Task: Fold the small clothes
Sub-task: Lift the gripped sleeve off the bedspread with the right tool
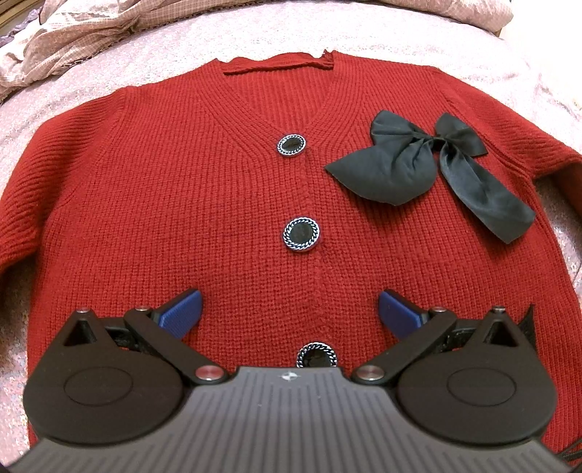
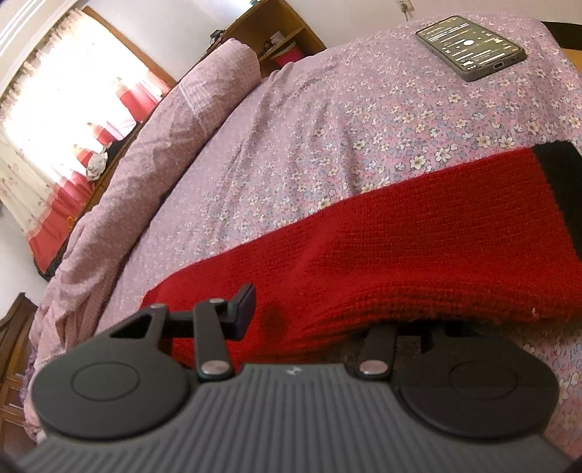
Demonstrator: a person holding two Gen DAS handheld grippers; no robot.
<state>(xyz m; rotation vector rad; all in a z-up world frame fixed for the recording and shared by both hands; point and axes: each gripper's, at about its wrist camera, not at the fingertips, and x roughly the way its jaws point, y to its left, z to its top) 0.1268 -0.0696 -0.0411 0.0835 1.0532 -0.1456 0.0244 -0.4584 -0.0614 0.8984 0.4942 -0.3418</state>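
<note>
**Left hovers wide over cardigan front, right working the sleeve**

Left gripper [image 1: 289, 309] sits closest in its own view: both blue pads [image 1: 182, 313] spread wide, nothing between them, hanging above the lower front of the red cardigan [image 1: 182, 189]. Cardigan lies flat and face up on the pink floral bedspread [image 1: 43, 109], neckline away from the camera. Three dark round buttons run down the centre: top button [image 1: 291, 145] at the base of the V-neck, middle button [image 1: 301, 234] below it, bottom button [image 1: 317, 354] partly hidden behind the gripper body. Black bow [image 1: 429, 165] lies on the chest, to the right of the button line in this view, one tail trailing toward the cardigan's edge. Crumpled quilt [image 1: 91, 32] bunched beyond the collar.

Right gripper [image 2: 309, 316] is at the red sleeve [image 2: 382, 233]. One finger [image 2: 242, 313] rests above the knit; the other is hidden under the fabric, so the sleeve edge lies between them. Cannot tell whether it is clamped or just straddling. Sleeve stretches away across the bedspread [image 2: 327, 127] to a black cuff [image 2: 560, 196] at the far right. Phone [image 2: 471, 47], screen lit, lies on the bed well beyond the cuff. Rolled quilt [image 2: 163, 152] runs along the far side of the bed, curtained window [image 2: 62, 120] behind it.
</note>
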